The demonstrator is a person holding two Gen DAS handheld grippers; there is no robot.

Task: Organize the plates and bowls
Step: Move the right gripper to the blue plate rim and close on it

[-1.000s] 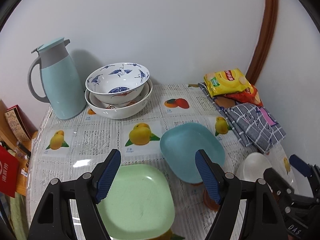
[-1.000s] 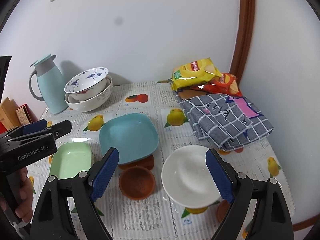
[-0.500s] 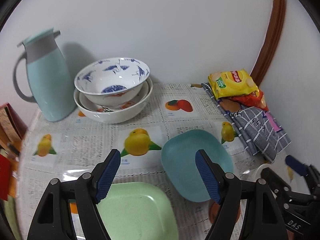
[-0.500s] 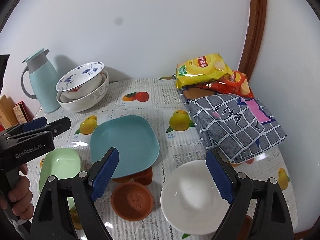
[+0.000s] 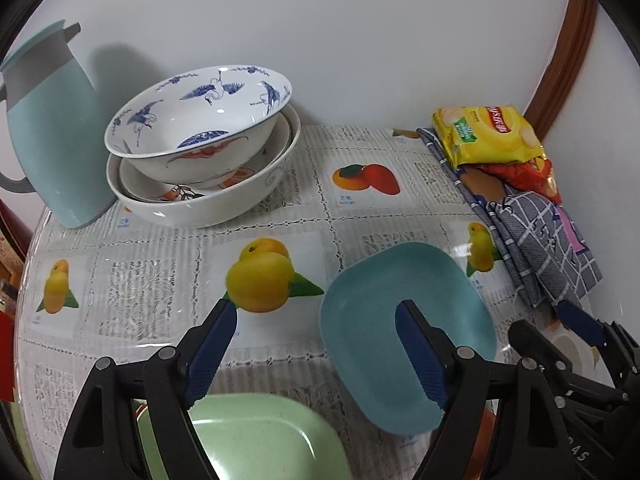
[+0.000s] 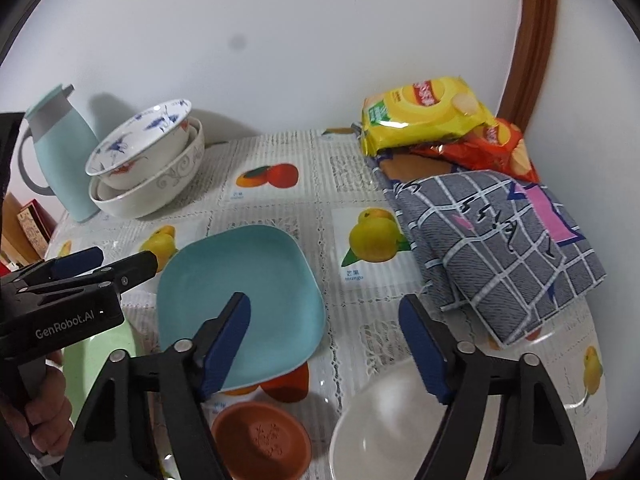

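Bowls stacked by wall; we see blue plate, green plate, white bowl loose. Left gripper spread, empty; right gripper closing on nothing.

So on the surface I count two square plates: one blue plate, one green plate. Bowls: a stack of three by the wall, plus one plain white bowl and one small brown dish. One pale blue jug. Two snack bags, yellow bag and red bag. One checked cloth. Two sets of tongs too.
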